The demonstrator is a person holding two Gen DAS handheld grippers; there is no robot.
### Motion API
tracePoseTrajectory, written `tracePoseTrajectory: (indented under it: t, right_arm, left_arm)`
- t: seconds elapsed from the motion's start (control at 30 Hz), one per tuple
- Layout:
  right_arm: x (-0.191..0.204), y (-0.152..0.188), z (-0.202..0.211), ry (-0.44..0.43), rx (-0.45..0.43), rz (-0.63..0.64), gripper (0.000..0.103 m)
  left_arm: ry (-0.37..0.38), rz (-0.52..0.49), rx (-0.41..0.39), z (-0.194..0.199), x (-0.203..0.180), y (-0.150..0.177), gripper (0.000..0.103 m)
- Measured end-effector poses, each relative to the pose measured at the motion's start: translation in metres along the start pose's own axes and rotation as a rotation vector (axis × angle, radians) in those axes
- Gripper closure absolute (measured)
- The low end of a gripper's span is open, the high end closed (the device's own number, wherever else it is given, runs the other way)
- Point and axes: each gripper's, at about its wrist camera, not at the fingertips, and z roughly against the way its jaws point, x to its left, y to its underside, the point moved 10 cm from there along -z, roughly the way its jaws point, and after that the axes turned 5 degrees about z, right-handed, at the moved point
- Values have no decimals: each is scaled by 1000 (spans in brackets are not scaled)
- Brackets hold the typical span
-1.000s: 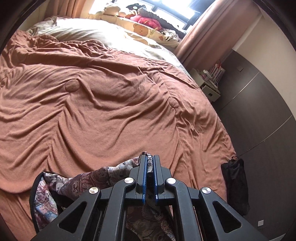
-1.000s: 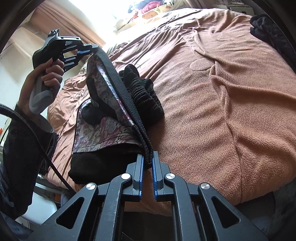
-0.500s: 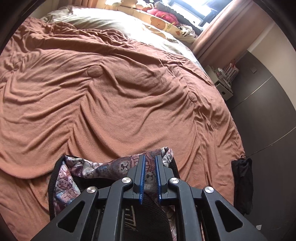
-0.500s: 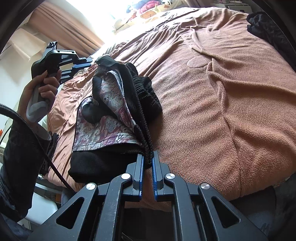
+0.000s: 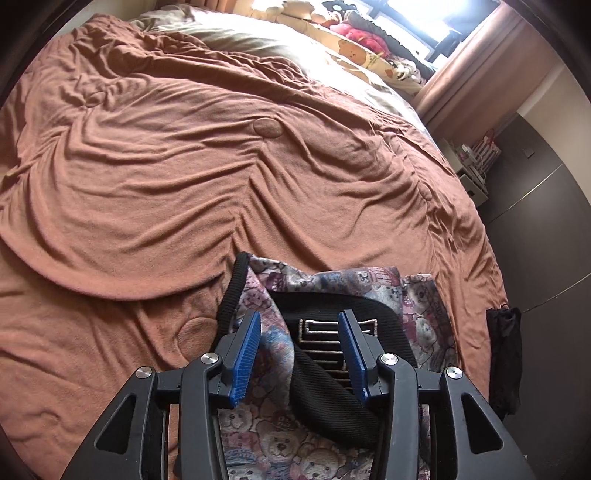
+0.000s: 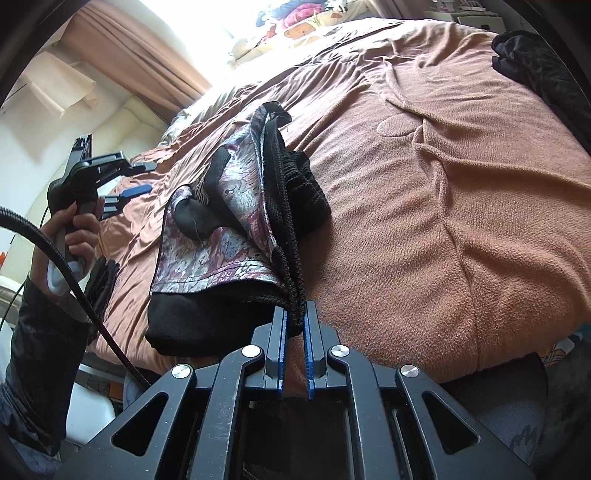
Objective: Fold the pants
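Wide bed (image 5: 155,184) under a rumpled rust-brown blanket (image 6: 461,192), pillows and plush toys (image 5: 354,33) bunched by the bright window. Dark garment (image 6: 532,70) heaped at the far right bed edge in the right wrist view. Near the bed's near edge, bear-print pants (image 5: 332,450) with black ribbed waistband (image 5: 229,295), lying partly folded over, patterned lining turned outward. Right gripper (image 6: 294,321) pinched narrow on the pants' black waistband edge at the front of the heap. Left gripper (image 5: 299,354) above the pants, blue fingers (image 5: 245,354) spread wide, gripping nothing; in the right wrist view, held off to the pants' left by a hand (image 6: 79,229).
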Motion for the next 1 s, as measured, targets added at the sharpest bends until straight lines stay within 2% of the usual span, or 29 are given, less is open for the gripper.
tracePoseTrajectory:
  t: [0.23,0.4,0.83,1.0]
  right_arm:
    - [-2,4,3,8,-2,-15,98]
    - [-1,6,4,11,-3,-20,98]
    - [-2,6,2,17,2,-26,97]
    - [-1,6,0,8,2,-41,97]
  left_arm:
    - [-64,36,47,-4,57,34,57]
    - [-80,57,76,-6,82,57,57]
    - [-82,30,158,-11,100,110,57]
    - [-81,25,160,-10,100,120,57]
